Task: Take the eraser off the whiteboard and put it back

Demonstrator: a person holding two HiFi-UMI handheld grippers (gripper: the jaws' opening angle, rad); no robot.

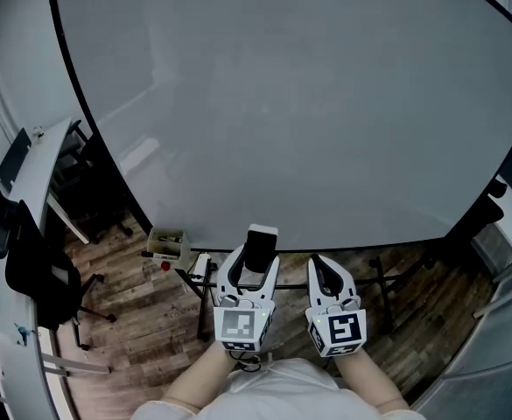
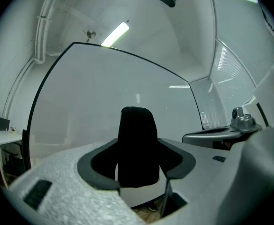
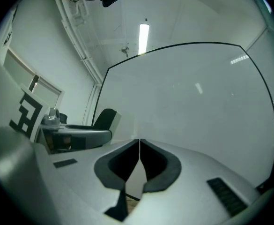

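Two tools we hold near the whiteboard [image 1: 308,112]. Our L tool [image 1: 254,274] is clamped on the eraser [image 1: 261,241], up in front of the whiteboard. Our R tool [image 1: 328,274] has its jaws pressed together.

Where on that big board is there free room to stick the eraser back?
Almost everywhere: the whiteboard is bare across its whole face, right out to its black frame. The eraser sits in the left gripper by the lower edge. It is crowded only off the lower left corner: a small box and an office chair.
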